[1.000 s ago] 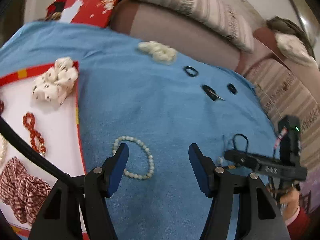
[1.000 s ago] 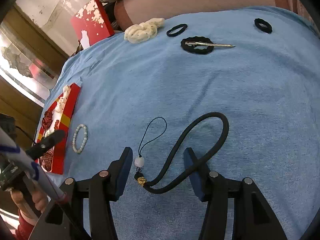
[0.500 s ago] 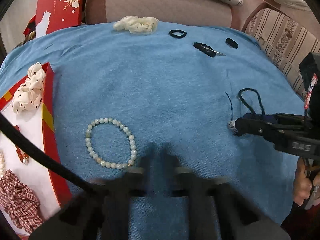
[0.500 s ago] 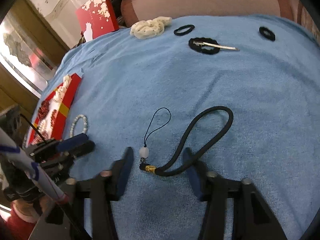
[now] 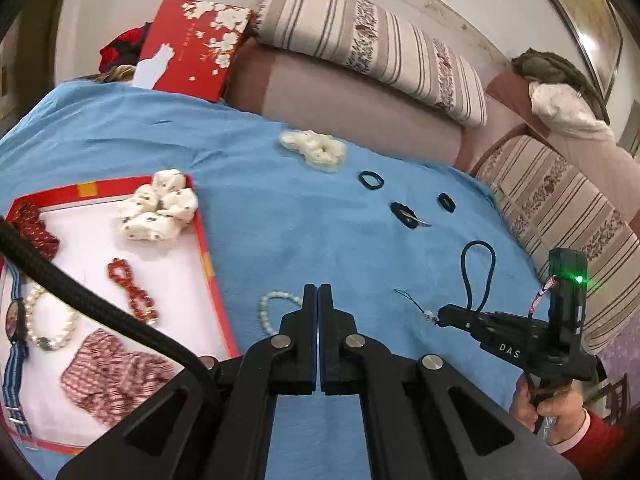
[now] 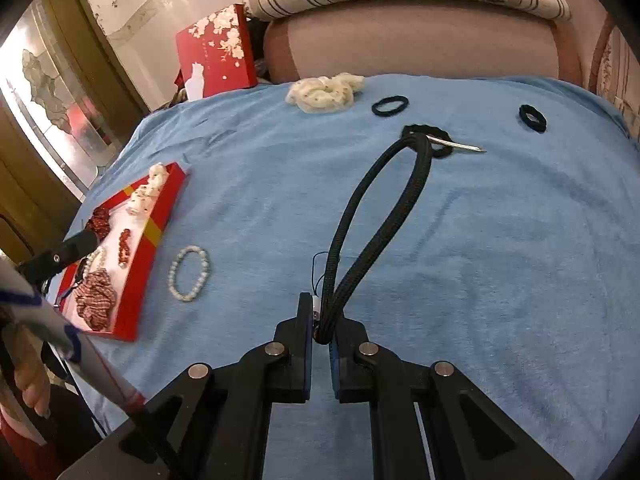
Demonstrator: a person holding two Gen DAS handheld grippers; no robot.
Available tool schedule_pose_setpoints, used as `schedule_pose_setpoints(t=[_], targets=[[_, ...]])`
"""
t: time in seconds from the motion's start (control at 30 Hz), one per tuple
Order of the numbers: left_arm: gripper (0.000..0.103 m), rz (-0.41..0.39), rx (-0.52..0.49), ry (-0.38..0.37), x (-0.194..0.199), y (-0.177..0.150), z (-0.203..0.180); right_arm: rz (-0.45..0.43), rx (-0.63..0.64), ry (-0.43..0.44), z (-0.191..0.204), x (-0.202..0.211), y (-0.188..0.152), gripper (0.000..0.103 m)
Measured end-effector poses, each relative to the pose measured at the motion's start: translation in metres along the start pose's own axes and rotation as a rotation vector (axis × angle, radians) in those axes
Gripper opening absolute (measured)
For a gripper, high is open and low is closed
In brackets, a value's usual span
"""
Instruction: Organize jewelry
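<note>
Two tools are ours: our left tool (image 5: 318, 300) is pressed fully shut on nothing, hovering by the pale bead bracelet (image 6: 189, 273) lying on the blue cloth (image 6: 500, 240) right of the red tray (image 6: 158, 216); our right tool (image 6: 320, 320) grips the black cord loop (image 6: 380, 216).

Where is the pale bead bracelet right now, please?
The pale bead bracelet lies on the blue cloth, just right of the red tray in the right wrist view.

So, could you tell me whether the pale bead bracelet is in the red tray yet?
Out. The pale bead bracelet lies on the blue cloth, beside the red tray.
</note>
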State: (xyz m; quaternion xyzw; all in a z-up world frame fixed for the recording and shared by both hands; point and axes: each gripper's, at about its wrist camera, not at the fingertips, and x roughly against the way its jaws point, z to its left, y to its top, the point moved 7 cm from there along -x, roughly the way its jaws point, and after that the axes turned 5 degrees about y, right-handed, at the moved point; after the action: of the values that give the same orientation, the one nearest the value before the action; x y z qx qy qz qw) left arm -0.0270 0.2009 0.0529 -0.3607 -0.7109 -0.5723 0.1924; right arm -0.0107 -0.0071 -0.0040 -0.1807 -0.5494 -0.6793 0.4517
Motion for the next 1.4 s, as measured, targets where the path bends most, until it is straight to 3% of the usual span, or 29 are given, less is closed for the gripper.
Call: schedule_pose_setpoints(t=[0.1,0.23,0.37,0.47,0.63,0.73,0.77,0.8,0.83,0.93,1.1,1.4], targets=[[0.001,0.071,-0.018,-0.036,-0.012,-0.013,-0.003,0.008,-0.032,0.018,0.004,-0.003,-0.006,0.008],[0.003,0.138,-0.101,-0.03,-0.036,-0.03,-0.019,0.031,-0.056,0.011,0.003,-0.01,-0.018,0.008],[0.029,0.181,-0.134,-0.026,-0.055,-0.039,-0.033,0.04,-0.056,0.003,-0.001,-0.015,-0.023,0.008],[0.035,0.2,-0.159,0.007,-0.069,-0.044,-0.037,0.046,-0.064,0.009,-0.007,-0.019,-0.025,0.008],[0.037,0.254,-0.171,0.045,-0.095,-0.053,-0.04,0.067,-0.071,0.03,-0.016,-0.027,-0.027,0.008],[0.036,0.247,-0.205,0.084,-0.104,-0.053,-0.047,0.071,-0.073,0.047,-0.018,-0.028,-0.025,0.009],[0.028,0.259,-0.212,0.093,-0.108,-0.054,-0.048,0.074,-0.074,0.052,-0.018,-0.029,-0.025,0.009],[0.007,0.248,-0.221,0.112,-0.11,-0.054,-0.049,0.078,-0.072,0.056,-0.018,-0.03,-0.024,0.009],[0.005,0.25,-0.229,0.122,-0.111,-0.054,-0.049,0.078,-0.07,0.058,-0.018,-0.03,-0.024,0.009],[0.005,0.236,-0.189,0.079,-0.106,-0.05,-0.051,0.07,-0.074,0.062,-0.019,-0.029,-0.023,0.009],[0.005,0.149,-0.125,0.031,-0.074,-0.032,-0.046,0.028,-0.058,0.037,-0.016,-0.019,-0.018,0.008],[0.005,-0.041,0.104,0.016,0.01,0.026,0.029,-0.032,0.036,0.071,0.033,0.012,0.005,0.008]])
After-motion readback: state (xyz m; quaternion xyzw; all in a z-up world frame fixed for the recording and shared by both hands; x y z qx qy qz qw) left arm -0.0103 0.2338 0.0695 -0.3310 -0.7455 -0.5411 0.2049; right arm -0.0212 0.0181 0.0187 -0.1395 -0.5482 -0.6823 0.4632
